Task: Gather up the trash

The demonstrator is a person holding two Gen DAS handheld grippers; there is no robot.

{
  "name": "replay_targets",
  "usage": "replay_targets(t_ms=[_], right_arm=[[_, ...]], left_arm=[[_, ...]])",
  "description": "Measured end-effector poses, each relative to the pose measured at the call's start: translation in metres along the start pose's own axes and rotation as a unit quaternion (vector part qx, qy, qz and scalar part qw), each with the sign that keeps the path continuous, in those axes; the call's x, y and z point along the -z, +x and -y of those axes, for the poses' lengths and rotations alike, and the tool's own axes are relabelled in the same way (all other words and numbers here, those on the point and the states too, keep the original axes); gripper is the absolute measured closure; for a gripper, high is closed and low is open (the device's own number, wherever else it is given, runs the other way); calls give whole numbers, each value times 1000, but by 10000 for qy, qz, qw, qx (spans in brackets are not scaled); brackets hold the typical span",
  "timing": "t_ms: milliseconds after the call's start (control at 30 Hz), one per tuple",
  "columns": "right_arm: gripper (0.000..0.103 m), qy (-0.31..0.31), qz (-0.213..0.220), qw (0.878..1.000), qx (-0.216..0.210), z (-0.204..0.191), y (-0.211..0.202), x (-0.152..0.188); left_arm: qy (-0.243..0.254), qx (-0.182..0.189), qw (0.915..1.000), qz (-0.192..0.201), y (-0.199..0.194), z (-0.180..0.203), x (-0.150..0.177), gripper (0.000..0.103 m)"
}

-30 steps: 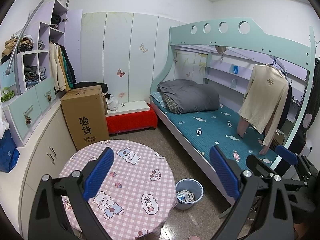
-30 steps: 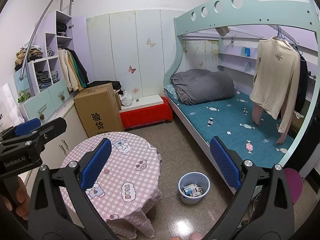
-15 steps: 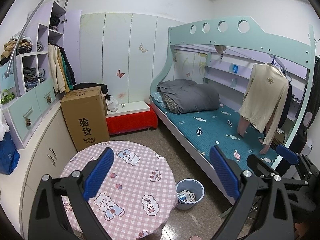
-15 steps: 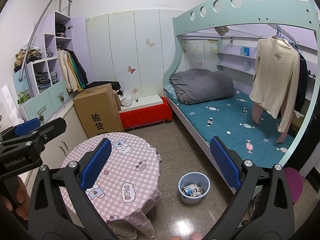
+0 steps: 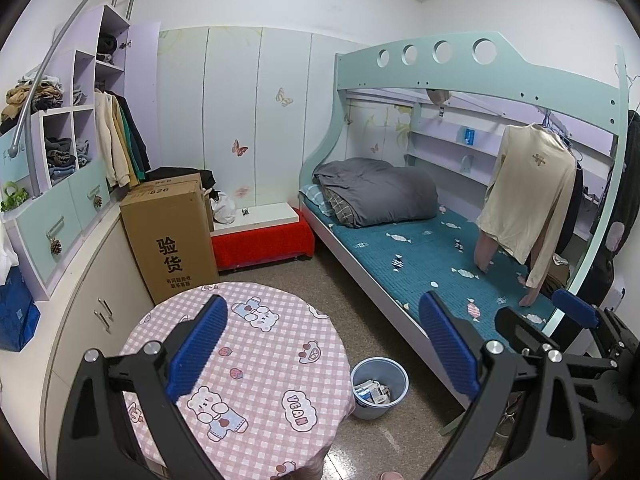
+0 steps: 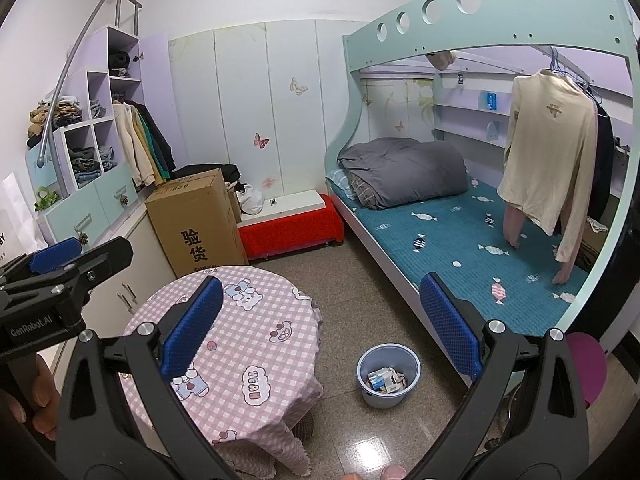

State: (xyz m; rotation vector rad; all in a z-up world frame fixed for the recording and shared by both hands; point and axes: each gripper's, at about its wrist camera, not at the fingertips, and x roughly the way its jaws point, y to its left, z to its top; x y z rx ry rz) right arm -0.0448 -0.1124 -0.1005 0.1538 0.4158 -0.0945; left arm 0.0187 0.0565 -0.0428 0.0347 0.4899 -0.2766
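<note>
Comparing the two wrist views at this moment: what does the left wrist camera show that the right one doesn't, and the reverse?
Only the left wrist view shows the blue bag at the cabinet.

Only the right wrist view shows the purple stool and the hand holding the left gripper.

Both show the bin holding trash, the round table, the cardboard box, and the right gripper open and empty.
</note>
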Motion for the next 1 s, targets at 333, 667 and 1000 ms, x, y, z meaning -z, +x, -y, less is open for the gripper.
replay_targets(t_ms=[333,667,1000], right_arm=[[7,23,2,10000,6,0,-2,1],[7,68,-63,9999,39,-5,2,0],[7,60,-210,9998,24,-18,19,-1]], left_arm=[[3,-7,10000,-6,0,2,1,8],[7,28,10000,-52,5,-4,0,8],[-140,-72,9997,-204,19,-28,2,8]])
